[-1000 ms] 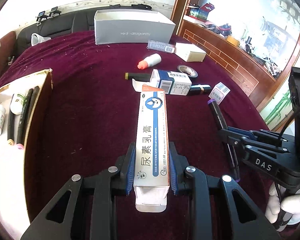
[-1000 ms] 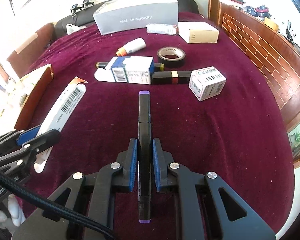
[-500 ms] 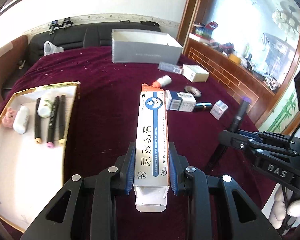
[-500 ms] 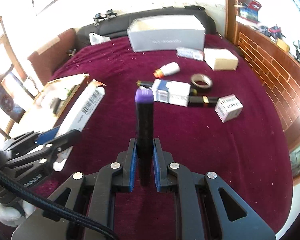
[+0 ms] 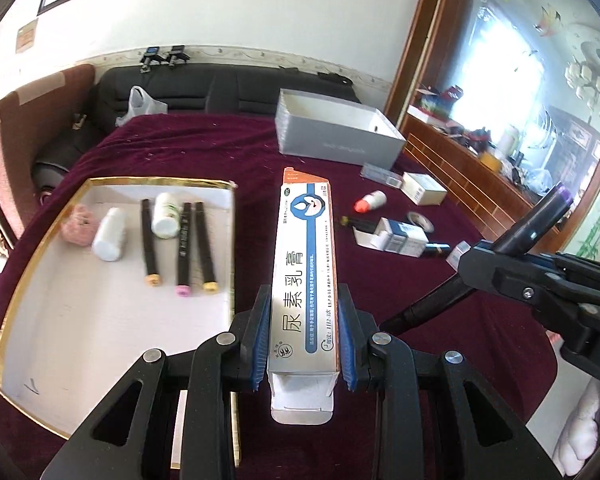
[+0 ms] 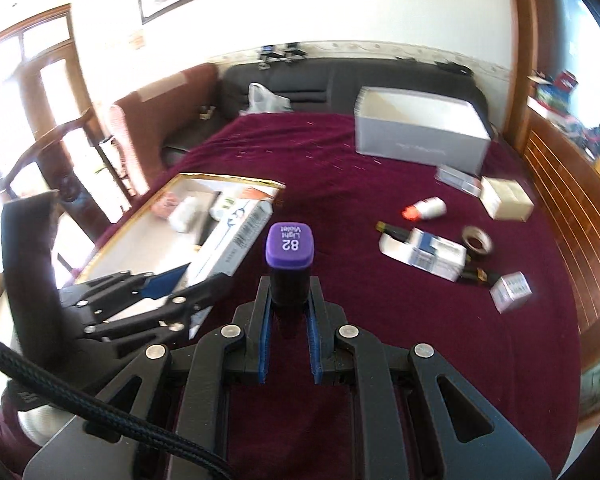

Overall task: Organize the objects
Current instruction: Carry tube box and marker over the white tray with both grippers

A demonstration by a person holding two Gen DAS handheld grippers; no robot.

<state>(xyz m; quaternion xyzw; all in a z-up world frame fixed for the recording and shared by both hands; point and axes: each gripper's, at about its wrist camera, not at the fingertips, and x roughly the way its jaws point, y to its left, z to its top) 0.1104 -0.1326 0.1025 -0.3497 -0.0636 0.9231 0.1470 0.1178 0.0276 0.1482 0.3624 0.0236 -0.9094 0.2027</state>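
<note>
My left gripper (image 5: 303, 312) is shut on a long white and blue ointment box (image 5: 305, 264), held lengthwise above the maroon table. In the right wrist view that box (image 6: 230, 236) points toward the gold-rimmed tray (image 6: 140, 216). My right gripper (image 6: 289, 292) is shut on a black marker with a violet cap (image 6: 289, 245), its tip tilted up toward the camera. The same marker (image 5: 540, 216) shows at the right of the left wrist view. The tray (image 5: 100, 340) holds three markers (image 5: 184, 248), two white bottles (image 5: 109, 236) and a pink item (image 5: 78, 226).
Farther along the table lie a grey open box (image 5: 336, 136), a small cream box (image 5: 424, 188), an orange-capped bottle (image 5: 370, 202), a tape roll (image 5: 420, 221), a blue and white box (image 5: 400, 238) and a small white box (image 6: 511, 291). A black sofa (image 5: 220, 92) stands behind.
Both grippers rose and swung left with their loads. The tray has come fully into the left wrist view. The violet marker tilted up from lying flat.
</note>
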